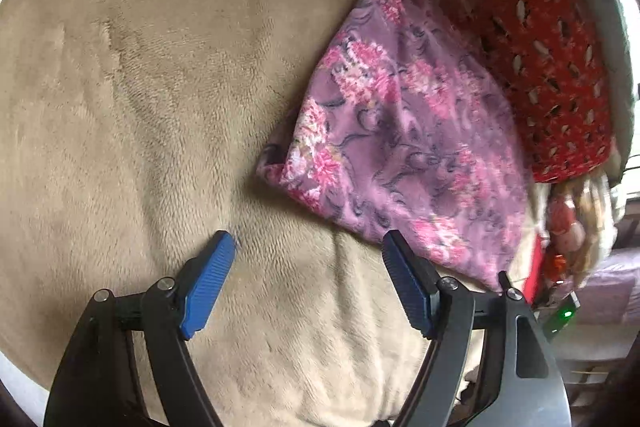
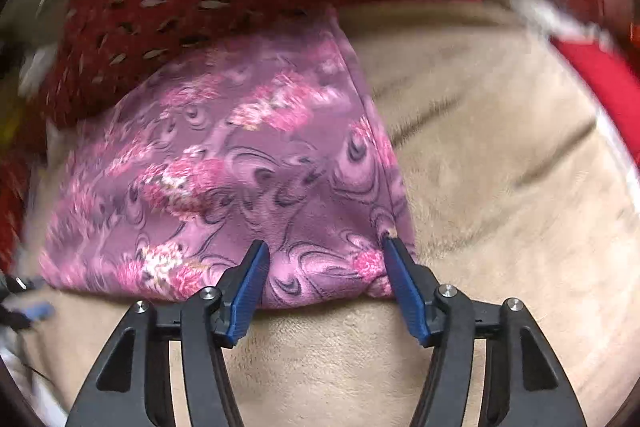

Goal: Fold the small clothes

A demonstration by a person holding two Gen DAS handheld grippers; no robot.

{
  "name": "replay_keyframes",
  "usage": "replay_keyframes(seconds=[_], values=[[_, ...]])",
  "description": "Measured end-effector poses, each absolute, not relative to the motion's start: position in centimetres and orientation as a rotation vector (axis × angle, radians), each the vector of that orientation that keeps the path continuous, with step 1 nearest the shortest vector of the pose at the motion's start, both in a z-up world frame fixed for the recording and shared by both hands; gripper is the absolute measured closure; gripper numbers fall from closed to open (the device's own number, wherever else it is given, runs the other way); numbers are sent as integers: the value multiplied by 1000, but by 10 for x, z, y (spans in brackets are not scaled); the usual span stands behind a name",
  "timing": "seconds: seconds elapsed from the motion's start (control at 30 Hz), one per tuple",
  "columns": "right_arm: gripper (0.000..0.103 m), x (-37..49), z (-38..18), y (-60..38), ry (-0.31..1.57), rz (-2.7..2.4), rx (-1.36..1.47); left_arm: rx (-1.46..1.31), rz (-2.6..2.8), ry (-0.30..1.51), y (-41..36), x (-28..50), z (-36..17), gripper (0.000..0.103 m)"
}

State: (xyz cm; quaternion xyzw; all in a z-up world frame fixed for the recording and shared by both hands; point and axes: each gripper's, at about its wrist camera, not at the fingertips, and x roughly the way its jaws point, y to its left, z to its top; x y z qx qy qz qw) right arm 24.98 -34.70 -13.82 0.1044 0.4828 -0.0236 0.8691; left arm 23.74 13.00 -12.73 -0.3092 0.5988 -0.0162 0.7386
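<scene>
Both grippers tilted downward, jaws apart.
Left gripper (image 1: 308,241) stands wide with nothing between its blue pads (image 1: 208,283); right gripper (image 2: 324,247) gapes slightly narrower, pads pressing nothing.

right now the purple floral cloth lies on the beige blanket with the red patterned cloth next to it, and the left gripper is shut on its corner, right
Not quite. In the left wrist view the left gripper is open over the beige blanket, holding nothing. The purple floral cloth does lie on the blanket, with the red patterned cloth next to it.

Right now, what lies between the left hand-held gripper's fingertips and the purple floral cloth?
Only bare beige plush blanket, seen in the left wrist view; the left hand-held gripper hangs open just short of the purple floral cloth.
</scene>
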Motion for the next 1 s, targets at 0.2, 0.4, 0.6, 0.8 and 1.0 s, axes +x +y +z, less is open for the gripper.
replay_keyframes(seconds=[0.2, 0.4, 0.6, 0.8, 1.0], values=[[40, 239, -117, -307, 951, 43, 189, -794, -58, 1278, 151, 247, -118, 27], [40, 235, -114, -258, 933, 151, 109, -794, -57, 1277, 156, 260, -121, 27], [41, 236, -123, -208, 944, 251, -17, -828, -71, 1307, 154, 269, -136, 27], [36, 235, -140, -207, 959, 251, -44, -823, -71, 1321, 143, 270, -148, 27], [27, 222, -150, -205, 910, 268, -81, -836, -147, 1348, 126, 275, -148, 100]])
